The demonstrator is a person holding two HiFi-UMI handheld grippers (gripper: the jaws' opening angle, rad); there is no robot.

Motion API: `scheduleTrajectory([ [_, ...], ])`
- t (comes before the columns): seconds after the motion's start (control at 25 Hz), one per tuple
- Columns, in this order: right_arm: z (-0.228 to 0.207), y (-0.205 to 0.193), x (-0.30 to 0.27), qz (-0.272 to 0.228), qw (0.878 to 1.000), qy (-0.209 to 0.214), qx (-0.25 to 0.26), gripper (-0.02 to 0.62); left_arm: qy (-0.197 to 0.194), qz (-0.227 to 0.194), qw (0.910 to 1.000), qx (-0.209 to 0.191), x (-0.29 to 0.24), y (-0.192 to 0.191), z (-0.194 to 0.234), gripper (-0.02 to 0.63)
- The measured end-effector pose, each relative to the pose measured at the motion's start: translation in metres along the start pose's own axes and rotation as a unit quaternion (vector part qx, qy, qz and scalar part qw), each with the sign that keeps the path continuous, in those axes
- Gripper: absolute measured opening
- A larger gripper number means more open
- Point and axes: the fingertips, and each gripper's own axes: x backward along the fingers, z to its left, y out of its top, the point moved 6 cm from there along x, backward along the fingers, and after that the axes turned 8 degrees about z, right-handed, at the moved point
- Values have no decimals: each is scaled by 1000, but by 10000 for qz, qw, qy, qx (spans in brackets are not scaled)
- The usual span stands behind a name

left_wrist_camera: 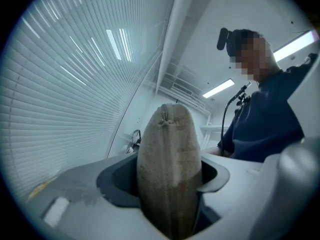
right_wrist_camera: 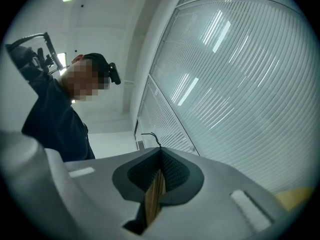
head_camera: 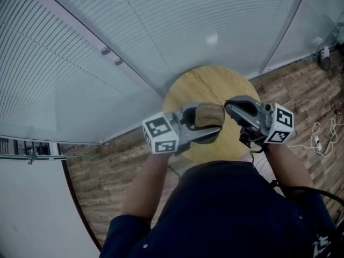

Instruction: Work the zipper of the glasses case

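While you hold both tools over the round table (head_camera: pixel 215 82), the head view puts the glasses case (head_camera: pixel 210 113) above the table's near half, lifted off the wood. The left gripper (head_camera: pixel 207 125) reaches in from the table's left side and is clamped across the case's body. The right gripper (head_camera: pixel 231 108) comes from the table's right side. Its tips sit at the case's right end, touching or just beside it; can't tell which.

Left gripper view: the left gripper (left_wrist_camera: pixel 165 179) is grasping the glasses case (left_wrist_camera: pixel 169 144). Tan fabric, standing on edge between the pads, stitched end pointing away from the camera.

Right gripper view: the right gripper (right_wrist_camera: pixel 160 156) is clenched, pads together. A thin brown strip (right_wrist_camera: pixel 154 200) shows in the slit below them. Can't say whether it's the zipper pull.

Judgement: the step in hand is getting hold of the pull. No view shows the zipper itself. To do it well:
- Hold the left grip firm and level.
- Confirm you have the tab before drawing.
- Pull along the zip line, not away from the case, so the case doesn't twist out.
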Motion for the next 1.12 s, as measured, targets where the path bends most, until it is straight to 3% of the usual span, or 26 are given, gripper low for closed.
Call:
scheduleTrajectory([
  [0.32,-4,5,1,-269,9996,-17,-32,8,-173,-624,9967,498,2,9,3,304],
  [0.64,-6,17,0,-363,9993,-21,91,8,-291,-1358,9855,974,12,27,7,301],
  [0.84,-6,25,-9,-398,9990,63,203,8,-522,-2034,9673,1425,15,34,10,299],
  [1.0,2,18,-11,-243,9992,95,292,8,-608,-2722,9442,1752,30,44,14,299],
  [1.12,6,11,-8,-216,9994,74,257,8,-597,-2900,9378,1813,33,52,16,299],
])
